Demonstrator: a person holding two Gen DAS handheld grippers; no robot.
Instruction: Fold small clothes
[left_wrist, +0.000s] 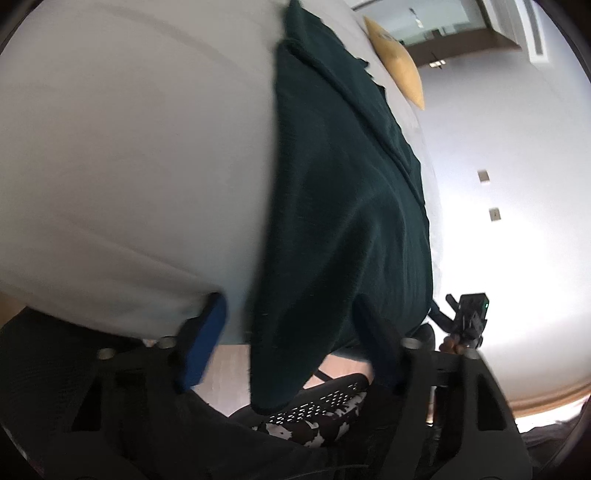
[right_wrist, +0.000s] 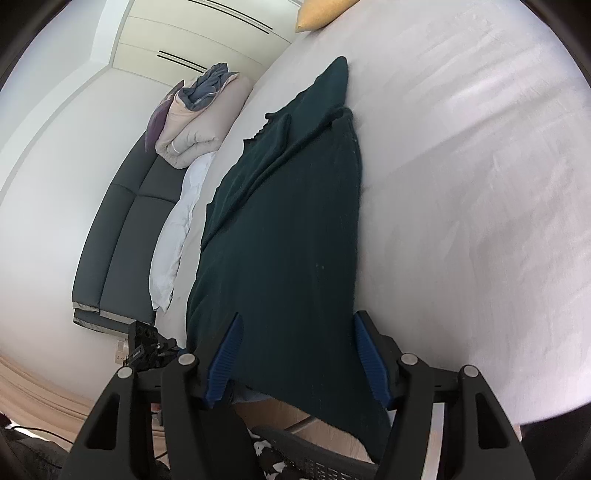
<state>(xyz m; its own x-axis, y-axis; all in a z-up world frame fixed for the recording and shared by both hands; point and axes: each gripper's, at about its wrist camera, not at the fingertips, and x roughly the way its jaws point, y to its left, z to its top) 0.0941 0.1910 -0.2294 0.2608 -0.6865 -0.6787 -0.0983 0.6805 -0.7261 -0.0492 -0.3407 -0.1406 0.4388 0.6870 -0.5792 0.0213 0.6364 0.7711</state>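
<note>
A dark green knitted garment (left_wrist: 343, 192) lies lengthwise on the white bed (left_wrist: 129, 147), and its near end hangs over the bed's front edge. That hanging end drops between the fingers of my left gripper (left_wrist: 291, 343), which is open; the blue pad (left_wrist: 207, 339) stands clear of the cloth's edge. In the right wrist view the same garment (right_wrist: 288, 229) runs away across the bed (right_wrist: 461, 203). My right gripper (right_wrist: 297, 360) is open, its blue pads standing either side of the garment's near hem.
A yellow pillow (right_wrist: 321, 14) lies at the bed's far end. Folded bedding (right_wrist: 195, 122) and a white pillow (right_wrist: 177, 236) rest by a dark sofa (right_wrist: 118, 229) to the left. A black perforated item (left_wrist: 325, 402) sits below the bed's edge, above the wooden floor.
</note>
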